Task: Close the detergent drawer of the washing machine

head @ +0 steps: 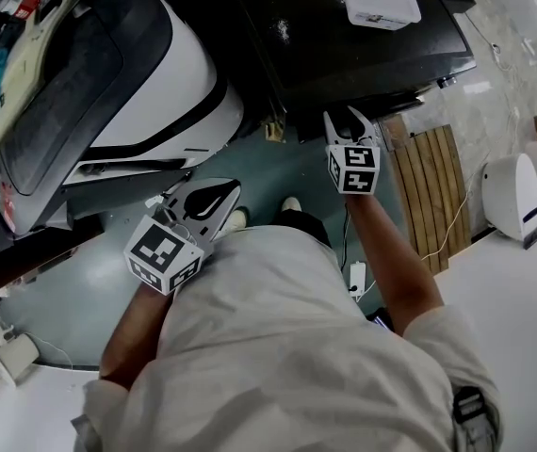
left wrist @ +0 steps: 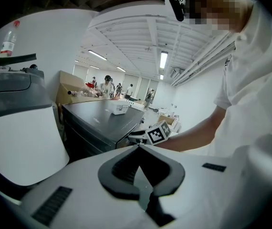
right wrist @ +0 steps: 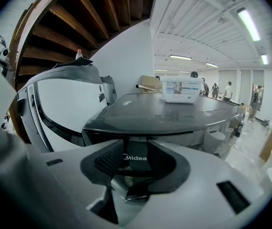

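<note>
Right hand-held gripper [head: 344, 119]: ribbed pads [right wrist: 109, 162] apart (glossy dark washing machine [head: 344, 55] ahead).

Your right gripper view: only Midea logo [right wrist: 135, 158] readable, white on dark washing machine [right wrist: 174, 114] front. White box [right wrist: 181, 90] label illegible.

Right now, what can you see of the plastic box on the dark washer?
The plastic box is a whitish, translucent rectangular tub with rounded corners and a lid on; the right gripper view shows a printed label on its side. It sits upright on the flat top of the dark washer, toward the back, touching nothing else. Contents can't be made out.
</note>
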A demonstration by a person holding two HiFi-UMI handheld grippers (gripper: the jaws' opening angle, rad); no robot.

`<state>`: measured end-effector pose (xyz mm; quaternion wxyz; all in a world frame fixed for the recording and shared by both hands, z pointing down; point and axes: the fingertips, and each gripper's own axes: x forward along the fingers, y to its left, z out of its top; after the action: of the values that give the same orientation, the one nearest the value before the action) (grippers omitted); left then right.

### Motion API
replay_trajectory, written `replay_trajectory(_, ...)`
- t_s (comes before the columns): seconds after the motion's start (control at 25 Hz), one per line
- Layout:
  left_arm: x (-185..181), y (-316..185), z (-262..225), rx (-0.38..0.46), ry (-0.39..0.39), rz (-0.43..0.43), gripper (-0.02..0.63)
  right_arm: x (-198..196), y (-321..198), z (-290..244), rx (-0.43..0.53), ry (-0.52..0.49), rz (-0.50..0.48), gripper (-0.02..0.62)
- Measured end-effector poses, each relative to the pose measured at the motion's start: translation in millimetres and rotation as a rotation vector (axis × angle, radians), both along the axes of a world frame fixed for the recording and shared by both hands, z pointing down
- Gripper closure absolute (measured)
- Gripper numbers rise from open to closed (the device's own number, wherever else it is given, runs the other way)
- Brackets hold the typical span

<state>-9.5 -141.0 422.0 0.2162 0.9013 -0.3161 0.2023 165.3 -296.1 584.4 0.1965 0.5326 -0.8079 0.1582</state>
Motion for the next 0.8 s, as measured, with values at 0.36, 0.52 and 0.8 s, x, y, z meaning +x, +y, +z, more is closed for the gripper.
replay_trajectory(0.36, -0.3, 4.9, 2.4, -0.012, -0.005, -0.004, 0.609, -1.9, -5.5, 0.6, 0.003, 0.016, -0.01, 0.435)
replay_trajectory(0.52, -0.9, 7.3, 1.4, -0.011, 0.003, -0.004, 0.609, -2.4, -5.3, 0.5, 0.007, 0.015, -0.003, 0.436)
replay_trajectory(0.8, -2.6, 17.4, -1.8, 0.001, 0.014, 0.024, 0.609, -3.7, -2.2, 1.9, 0.012, 0.022, -0.011, 0.436)
